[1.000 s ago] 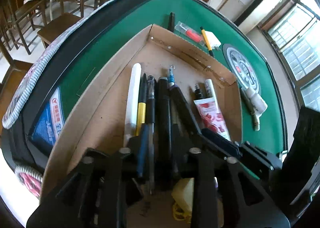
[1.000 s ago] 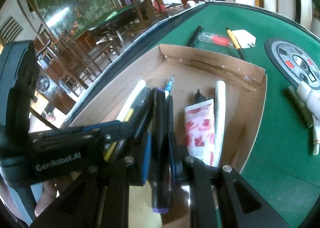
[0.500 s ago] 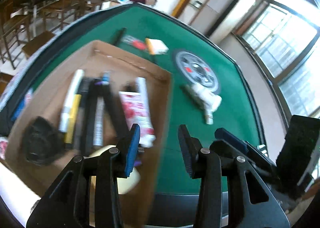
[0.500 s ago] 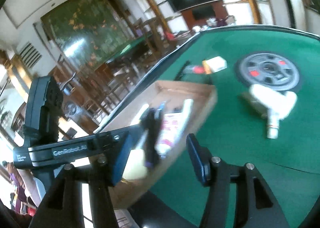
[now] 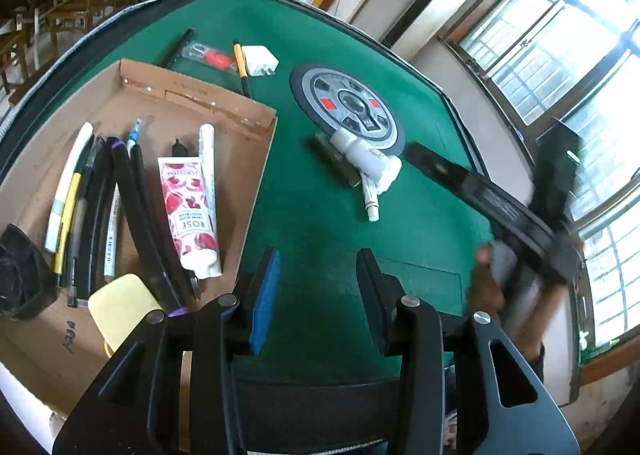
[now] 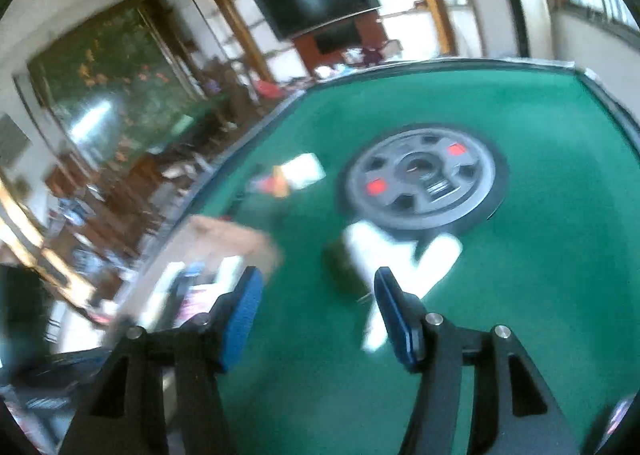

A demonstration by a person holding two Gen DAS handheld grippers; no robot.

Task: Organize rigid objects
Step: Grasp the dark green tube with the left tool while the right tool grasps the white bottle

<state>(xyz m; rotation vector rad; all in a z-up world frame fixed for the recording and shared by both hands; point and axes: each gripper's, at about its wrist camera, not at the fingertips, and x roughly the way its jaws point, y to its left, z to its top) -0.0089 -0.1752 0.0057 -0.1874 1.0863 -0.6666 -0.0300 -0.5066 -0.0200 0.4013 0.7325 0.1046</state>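
Note:
A shallow cardboard tray point(image 5: 224, 111) on the green table holds several pens point(image 5: 100, 191), a rose-print tube point(image 5: 188, 211) and a white marker point(image 5: 207, 159). My left gripper point(image 5: 316, 287) is open and empty over the felt, right of the tray. A white tube pile point(image 5: 368, 163) with a dark stick lies ahead of it. My right gripper point(image 6: 316, 311) is open and empty, just short of that pile point(image 6: 384, 251); its view is blurred. The right gripper's body shows at the right of the left wrist view point(image 5: 500, 207).
A round grey console point(image 5: 348, 107) sits in the table's middle, also in the right wrist view point(image 6: 420, 175). Beyond the tray lie a black pen point(image 5: 178, 47), a red-filled packet point(image 5: 208, 55), a yellow pen point(image 5: 240, 63) and a white charger point(image 5: 259, 60). Chairs stand off the table's left edge.
Both grippers let go of the pens in the tray, opened, and swung right and back over the green felt. The right gripper now faces the white tube pile.

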